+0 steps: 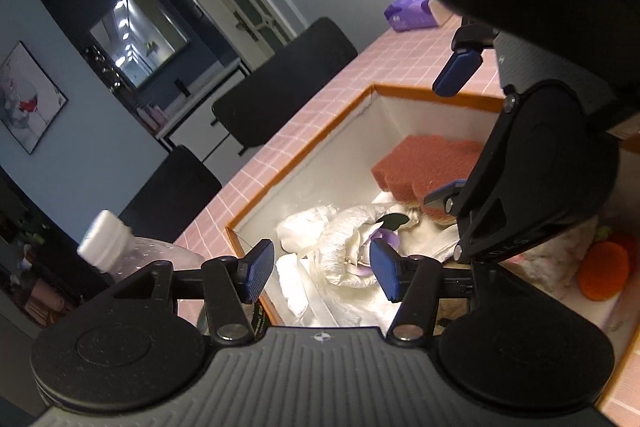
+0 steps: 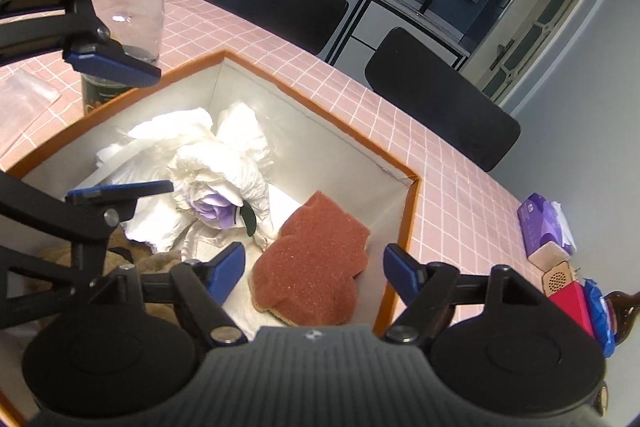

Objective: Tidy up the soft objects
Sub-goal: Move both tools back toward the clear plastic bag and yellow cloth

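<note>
An open box with an orange rim (image 1: 420,93) (image 2: 304,95) sits on the pink tiled table. Inside lie a crumpled white cloth (image 1: 344,239) (image 2: 208,155) wrapped round a purple fabric flower (image 2: 214,213), a brown-red sponge (image 1: 424,163) (image 2: 316,259), and an orange soft object (image 1: 604,267). My left gripper (image 1: 324,275) is open and empty, hovering over the white cloth. My right gripper (image 2: 314,277) is open and empty, just above the sponge. Each gripper shows in the other's view, the right one (image 1: 450,143) over the sponge, the left one (image 2: 120,131) over the cloth.
A clear plastic bottle with a white cap (image 2: 128,3) (image 1: 120,247) stands beside the box's left corner. A purple tissue pack (image 2: 544,223) (image 1: 410,13), a red box (image 2: 572,307) and a brown bottle (image 2: 624,311) lie at the right. Black chairs (image 2: 440,99) line the far table edge.
</note>
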Available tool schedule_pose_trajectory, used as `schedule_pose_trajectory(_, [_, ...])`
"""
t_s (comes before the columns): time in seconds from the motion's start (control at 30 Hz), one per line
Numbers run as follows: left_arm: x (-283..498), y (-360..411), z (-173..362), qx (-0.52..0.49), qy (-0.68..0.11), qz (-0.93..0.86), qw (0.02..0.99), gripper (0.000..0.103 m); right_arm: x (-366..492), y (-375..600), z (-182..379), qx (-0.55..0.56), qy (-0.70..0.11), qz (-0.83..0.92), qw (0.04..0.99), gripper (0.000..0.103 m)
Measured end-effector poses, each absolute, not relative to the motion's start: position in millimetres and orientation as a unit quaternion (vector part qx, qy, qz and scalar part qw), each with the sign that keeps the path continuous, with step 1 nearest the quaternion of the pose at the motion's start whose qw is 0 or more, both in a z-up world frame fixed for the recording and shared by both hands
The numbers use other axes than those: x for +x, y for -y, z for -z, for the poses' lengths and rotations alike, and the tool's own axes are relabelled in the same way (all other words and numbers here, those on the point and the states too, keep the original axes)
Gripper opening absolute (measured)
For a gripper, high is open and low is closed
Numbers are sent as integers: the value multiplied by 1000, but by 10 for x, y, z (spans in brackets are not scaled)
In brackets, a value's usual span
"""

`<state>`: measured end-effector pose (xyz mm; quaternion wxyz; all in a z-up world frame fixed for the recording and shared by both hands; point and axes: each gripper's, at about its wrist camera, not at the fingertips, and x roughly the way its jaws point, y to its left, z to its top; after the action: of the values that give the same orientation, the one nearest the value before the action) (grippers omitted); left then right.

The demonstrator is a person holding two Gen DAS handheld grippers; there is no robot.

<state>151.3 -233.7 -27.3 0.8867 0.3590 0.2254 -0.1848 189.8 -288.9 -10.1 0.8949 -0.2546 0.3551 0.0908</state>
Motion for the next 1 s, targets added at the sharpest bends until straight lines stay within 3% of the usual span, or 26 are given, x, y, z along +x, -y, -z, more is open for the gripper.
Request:
schedule_pose_trajectory(0.23, [1200,2131,115,343,-188,192,900,66,1591,2816,-37,-236,-369,-69,896,83])
schedule_pose_trajectory(0.7, [732,1354,-42,263,-141,229,926,66,679,2260,-166,-226,-334,-82,912,86])
schedule_pose_trajectory(1.0, [591,666,31,184,-166,221,943,66,344,1894,-239,-155,-289,-119,937,88])
